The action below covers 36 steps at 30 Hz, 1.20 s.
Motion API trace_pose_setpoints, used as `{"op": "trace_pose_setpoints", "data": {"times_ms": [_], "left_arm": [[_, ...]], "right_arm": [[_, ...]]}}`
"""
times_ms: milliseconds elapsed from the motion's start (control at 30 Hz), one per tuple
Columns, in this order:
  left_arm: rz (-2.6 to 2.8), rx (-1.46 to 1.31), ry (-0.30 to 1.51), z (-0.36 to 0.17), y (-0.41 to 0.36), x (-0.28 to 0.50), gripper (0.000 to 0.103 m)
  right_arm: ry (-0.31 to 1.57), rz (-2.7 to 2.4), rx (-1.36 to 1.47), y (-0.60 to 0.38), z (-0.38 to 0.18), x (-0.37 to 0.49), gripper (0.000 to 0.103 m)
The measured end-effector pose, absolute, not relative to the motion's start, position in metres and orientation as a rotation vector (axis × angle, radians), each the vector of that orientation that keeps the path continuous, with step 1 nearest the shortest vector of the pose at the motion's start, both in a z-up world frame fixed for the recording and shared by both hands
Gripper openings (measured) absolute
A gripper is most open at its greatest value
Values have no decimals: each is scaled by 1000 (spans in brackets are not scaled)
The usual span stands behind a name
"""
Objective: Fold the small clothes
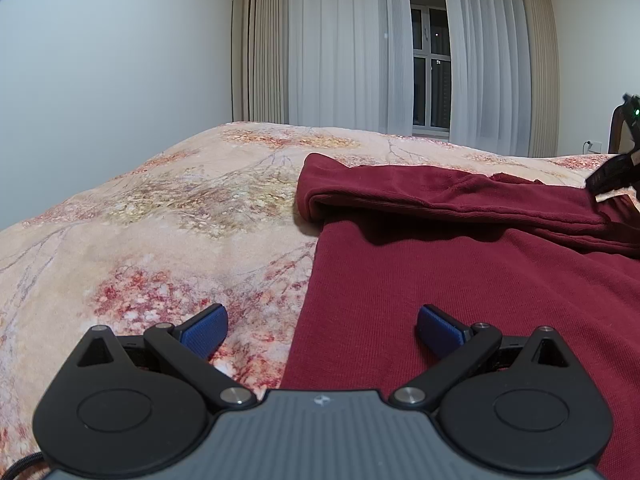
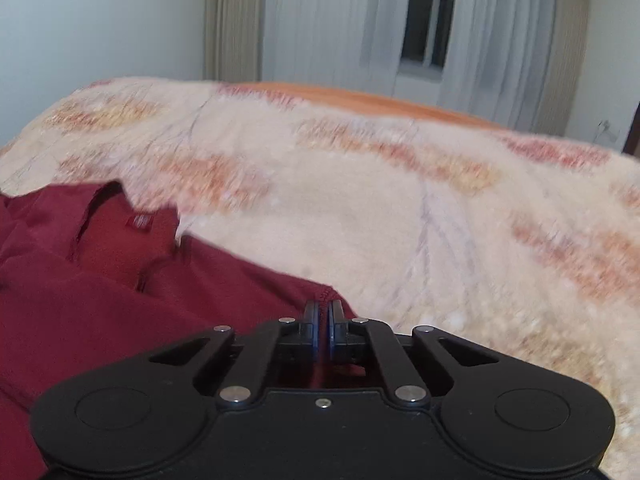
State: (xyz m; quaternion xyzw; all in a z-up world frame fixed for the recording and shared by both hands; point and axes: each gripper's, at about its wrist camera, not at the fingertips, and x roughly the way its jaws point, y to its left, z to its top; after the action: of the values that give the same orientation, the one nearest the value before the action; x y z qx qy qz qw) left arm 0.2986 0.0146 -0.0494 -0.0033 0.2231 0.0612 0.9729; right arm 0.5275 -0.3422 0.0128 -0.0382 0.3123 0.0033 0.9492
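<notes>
While the dark red shirt (image 1: 460,300) lies spread on the flowered bedspread (image 1: 160,208), the left gripper (image 1: 322,330) hangs over its left edge with its blue pads wide apart, one above the bedspread and the other above the red cloth, nothing between them. A sleeve (image 1: 440,196) is folded over across the top of the shirt, its long line running from the left edge toward the right, and its cuff end points left. In the right wrist view, which is blurred, the shirt's collar with a small label (image 2: 138,222) lies at the far left, and a stitched hem corner (image 2: 326,290) points toward the bare bedspread on the right. The right gripper (image 2: 323,312) sits at that corner with its pads drawn together; whether cloth is pinched between them cannot be told. Behind the bed hang pale curtains (image 1: 340,48) either side of a dark window (image 1: 430,68).
</notes>
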Motion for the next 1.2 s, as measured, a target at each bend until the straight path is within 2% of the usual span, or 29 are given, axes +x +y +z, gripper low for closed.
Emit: {"op": "trace_pose_setpoints", "data": {"times_ms": [67,167,233,267,300,333,367,400,533,667,767,867,900,933,1200], "left_arm": [[123,-7,450,-49,15,299,103],[124,-6,450,-49,15,299,103],[122,-7,453,-49,15,299,103],[121,-9,455,-49,15,300,103],[120,-10,457,-49,16,300,103],[119,-12,458,-49,16,300,103],[118,-13,461,-49,17,301,103],[117,-13,463,-49,17,301,102],[114,-17,479,-48,19,304,102],[68,-40,528,-35,24,302,103],[30,-35,569,-29,27,292,103],[-11,-7,588,-25,31,271,103],[-29,3,596,-25,33,263,103],[-48,8,601,-25,36,255,103],[-121,-4,635,-24,55,199,103]], "right_arm": [[584,-57,-53,-350,19,524,3],[605,-75,-80,-352,14,522,6],[615,-69,-81,-351,9,518,32],[606,-64,-85,-350,9,512,38],[593,-52,-92,-348,9,504,48],[580,-34,-95,-346,11,494,63],[566,-14,-99,-343,14,481,70],[549,5,-106,-340,17,467,82],[553,100,-99,-327,16,406,92],[624,115,-89,-321,-1,349,93],[646,80,-92,-325,-16,311,88],[632,75,-12,-338,-21,275,69],[623,85,26,-341,-20,262,59],[618,90,59,-344,-20,251,55],[557,78,259,-347,-19,168,54]]}}
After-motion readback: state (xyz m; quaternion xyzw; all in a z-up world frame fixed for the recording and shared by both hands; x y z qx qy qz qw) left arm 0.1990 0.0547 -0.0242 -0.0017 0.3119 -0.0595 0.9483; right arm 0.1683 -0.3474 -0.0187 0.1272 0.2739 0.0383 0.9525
